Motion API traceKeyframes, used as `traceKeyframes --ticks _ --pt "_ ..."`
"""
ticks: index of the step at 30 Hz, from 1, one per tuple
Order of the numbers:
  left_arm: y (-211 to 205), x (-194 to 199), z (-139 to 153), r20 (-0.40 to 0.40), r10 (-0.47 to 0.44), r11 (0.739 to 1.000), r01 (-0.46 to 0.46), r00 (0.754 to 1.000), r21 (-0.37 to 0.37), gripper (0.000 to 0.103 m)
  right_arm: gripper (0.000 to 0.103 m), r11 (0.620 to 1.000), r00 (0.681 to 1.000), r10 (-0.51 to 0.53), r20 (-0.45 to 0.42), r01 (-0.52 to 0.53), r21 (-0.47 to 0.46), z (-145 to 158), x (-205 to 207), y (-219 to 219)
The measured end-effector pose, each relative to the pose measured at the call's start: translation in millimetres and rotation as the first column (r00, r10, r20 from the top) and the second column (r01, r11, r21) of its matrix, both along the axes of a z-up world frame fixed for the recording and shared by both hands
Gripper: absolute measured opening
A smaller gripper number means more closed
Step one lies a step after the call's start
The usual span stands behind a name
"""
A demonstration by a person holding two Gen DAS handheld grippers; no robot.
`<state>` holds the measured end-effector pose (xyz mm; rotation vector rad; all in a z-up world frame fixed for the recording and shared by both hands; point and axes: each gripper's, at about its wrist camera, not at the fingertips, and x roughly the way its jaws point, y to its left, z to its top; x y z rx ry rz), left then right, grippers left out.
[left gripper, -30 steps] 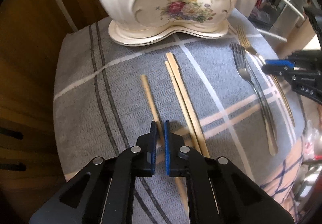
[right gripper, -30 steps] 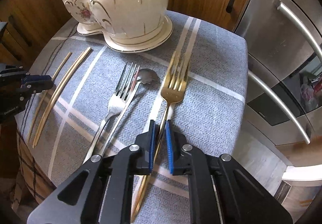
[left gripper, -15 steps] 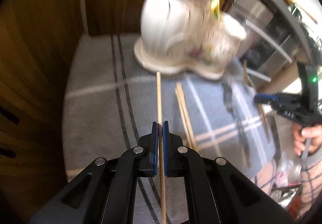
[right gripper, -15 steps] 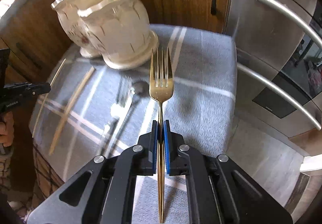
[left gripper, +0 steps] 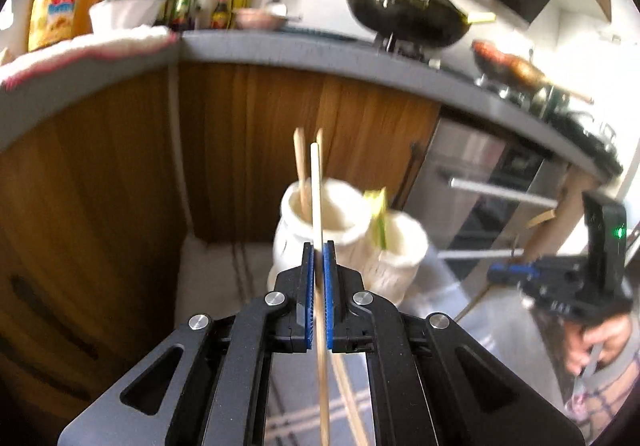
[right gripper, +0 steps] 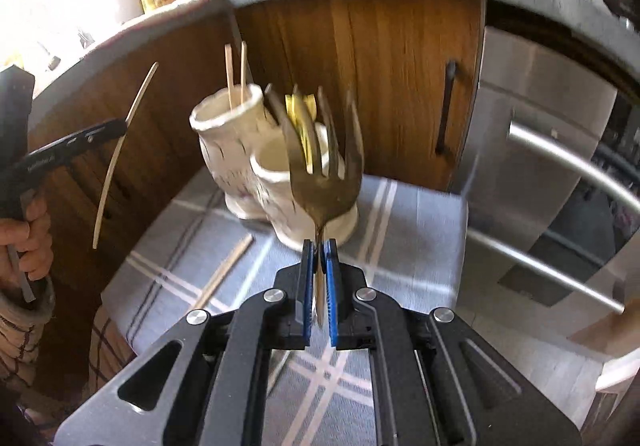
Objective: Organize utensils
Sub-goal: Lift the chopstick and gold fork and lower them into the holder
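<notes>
Our left gripper clenched a pale wooden chopstick; our right gripper clenched a gold metal fork. We judged each should drop upright into its own cup of the cream ceramic holder, tips centred over the rim.

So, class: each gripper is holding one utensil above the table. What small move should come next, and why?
Probably carry the left gripper forward over the taller cup and lower its chopstick in. That cup already holds two chopsticks, so like joins like. The right gripper is shut on a gold fork, which likely goes in the shorter cup.
</notes>
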<state>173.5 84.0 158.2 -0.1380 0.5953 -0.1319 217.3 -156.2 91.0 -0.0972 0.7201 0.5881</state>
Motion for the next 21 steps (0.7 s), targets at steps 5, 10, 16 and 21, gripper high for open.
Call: traceKeyframes --ticks 5,10,16,21 --pt "-7 20 26 0.094 0.015 1.000 -0.014 0.995 -0.014 0.005 0.005 1.000 0.998 0.004 0.064 -0.004 0.007 29 2 7" --pt "-12 43 45 0.174 0.057 0.998 -0.054 0.983 -0.020 0.004 0.005 0.999 0.994 0.017 0.113 -0.021 0.035 63 7 14" --pt "-17 71 45 0.221 0.074 0.996 -0.064 0.972 -0.055 0.004 0.005 0.998 0.988 0.028 0.152 -0.035 0.043 88 21 31" --pt "-21 90 47 0.287 0.094 0.995 -0.083 0.953 -0.049 0.005 0.005 0.998 0.985 0.033 0.170 -0.041 0.049 101 35 43"
